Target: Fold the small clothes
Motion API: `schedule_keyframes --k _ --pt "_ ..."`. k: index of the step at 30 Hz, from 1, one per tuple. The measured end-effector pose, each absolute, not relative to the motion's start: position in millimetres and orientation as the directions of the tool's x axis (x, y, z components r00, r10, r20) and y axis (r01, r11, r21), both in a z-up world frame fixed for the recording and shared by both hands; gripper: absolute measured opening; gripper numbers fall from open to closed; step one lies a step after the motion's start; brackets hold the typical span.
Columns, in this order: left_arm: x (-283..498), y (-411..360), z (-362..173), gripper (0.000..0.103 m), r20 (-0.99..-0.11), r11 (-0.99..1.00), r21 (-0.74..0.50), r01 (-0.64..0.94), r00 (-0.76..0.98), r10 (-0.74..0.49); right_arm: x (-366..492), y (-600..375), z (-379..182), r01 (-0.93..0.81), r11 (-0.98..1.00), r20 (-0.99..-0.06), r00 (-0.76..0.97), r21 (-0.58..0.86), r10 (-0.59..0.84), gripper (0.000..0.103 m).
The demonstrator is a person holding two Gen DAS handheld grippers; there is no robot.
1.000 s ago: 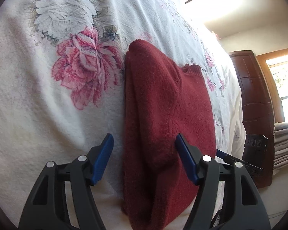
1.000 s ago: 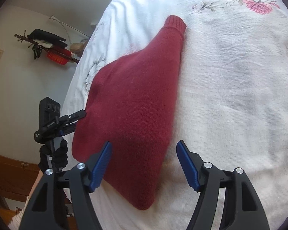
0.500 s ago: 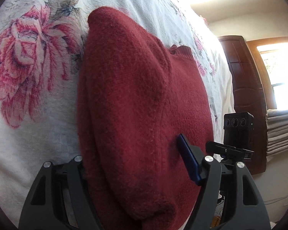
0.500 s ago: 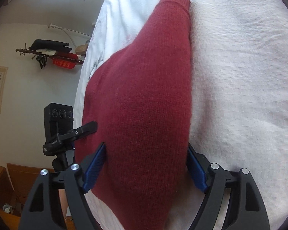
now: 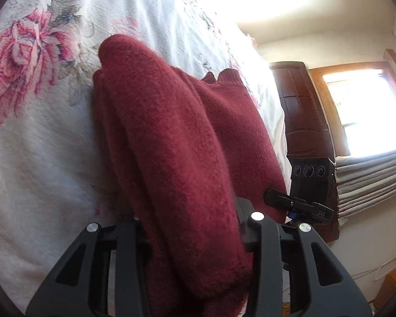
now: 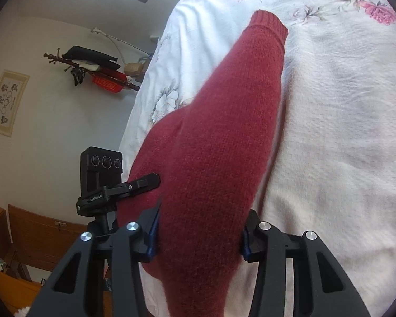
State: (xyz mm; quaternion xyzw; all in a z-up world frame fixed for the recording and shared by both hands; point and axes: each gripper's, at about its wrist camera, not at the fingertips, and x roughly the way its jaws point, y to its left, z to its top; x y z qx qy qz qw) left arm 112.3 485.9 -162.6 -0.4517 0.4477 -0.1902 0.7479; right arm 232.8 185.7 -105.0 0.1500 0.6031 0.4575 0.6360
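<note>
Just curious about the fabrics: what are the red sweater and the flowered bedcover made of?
Red sweater: looks like a wool or wool-like knit, matte and fuzzy, with visible stitches and a ribbed cuff. Flowered bedcover: probably woven cotton, matte, with a pebbly crinkled texture and printed roses.

One red sweater [image 5: 171, 145], one floral bedspread [image 5: 39, 158], two hand-held grippers: left [image 5: 190, 227], right [image 6: 198, 227].

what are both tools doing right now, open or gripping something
Left tool: closed on the red sweater, near its bottom edge.
Right tool: closed on the same sweater, fabric bunched between its fingers.
</note>
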Motion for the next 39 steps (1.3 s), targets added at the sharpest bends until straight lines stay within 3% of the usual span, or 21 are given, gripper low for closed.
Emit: schedule_keyframes --k 4,14,26,39 --pt "107 447 -140 0.035 -0.461 0.503 -0.861 -0.074 0.53 -0.711 219 147 -75 -0.429 0.537 -0.636 -0.123 0.726 0.762 0.046" --pt "95 341 -106 0.036 -0.513 0.597 -0.802 -0.007 0.518 -0.684 178 49 -40 -0.466 0.571 -0.671 -0.067 0.676 0.739 0.046" --pt "88 288 -165 0.037 -0.658 0.701 -0.708 -0.087 0.442 -0.61 158 -8 -134 -0.31 0.634 -0.686 -0.095 0.709 0.721 0.046" --pt "81 303 -204 0.051 -0.678 0.699 -0.703 -0.132 0.421 -0.602 146 -14 -178 -0.253 0.656 -0.686 -0.048 0.711 0.726 0.053"
